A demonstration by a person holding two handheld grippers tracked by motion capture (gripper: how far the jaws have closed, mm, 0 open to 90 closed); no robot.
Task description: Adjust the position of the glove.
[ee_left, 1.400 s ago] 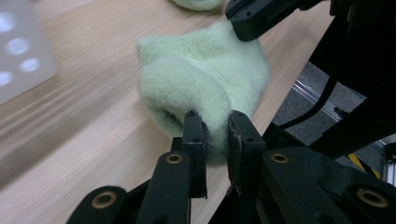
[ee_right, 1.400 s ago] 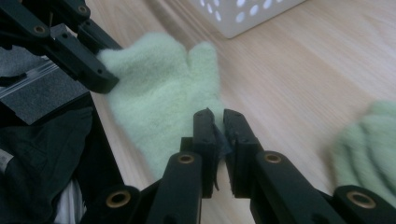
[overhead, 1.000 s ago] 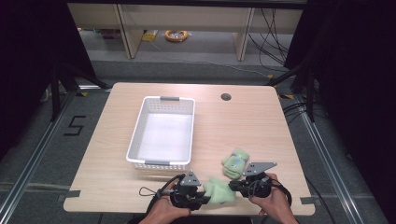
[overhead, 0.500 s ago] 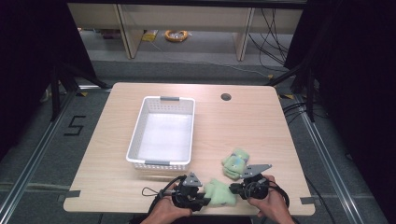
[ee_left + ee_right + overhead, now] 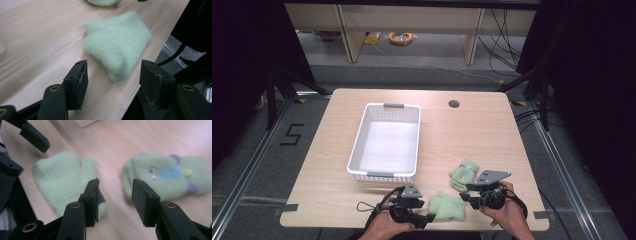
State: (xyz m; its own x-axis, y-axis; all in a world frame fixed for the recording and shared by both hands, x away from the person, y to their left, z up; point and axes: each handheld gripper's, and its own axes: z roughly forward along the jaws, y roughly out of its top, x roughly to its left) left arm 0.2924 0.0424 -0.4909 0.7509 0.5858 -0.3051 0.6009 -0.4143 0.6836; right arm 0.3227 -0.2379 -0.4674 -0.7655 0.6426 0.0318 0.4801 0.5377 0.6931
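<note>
Wooden table (image 5: 337,175), near the basket (image 5: 362,135): both grippers (image 5: 428,218) (image 5: 468,192) gape empty beside two soft, light mittens (image 5: 448,206) (image 5: 464,173); pinch the cuff edge.

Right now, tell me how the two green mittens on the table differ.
The near mitten shows a plain green face; the far mitten shows a blue patch, purple dots and small eyes. The near mitten lies at the table's front edge, between the two hand-held grippers; the far mitten lies further in, ahead of the right hand-held gripper. Both are pale green, fuzzy, flat on the table and ungripped.
</note>
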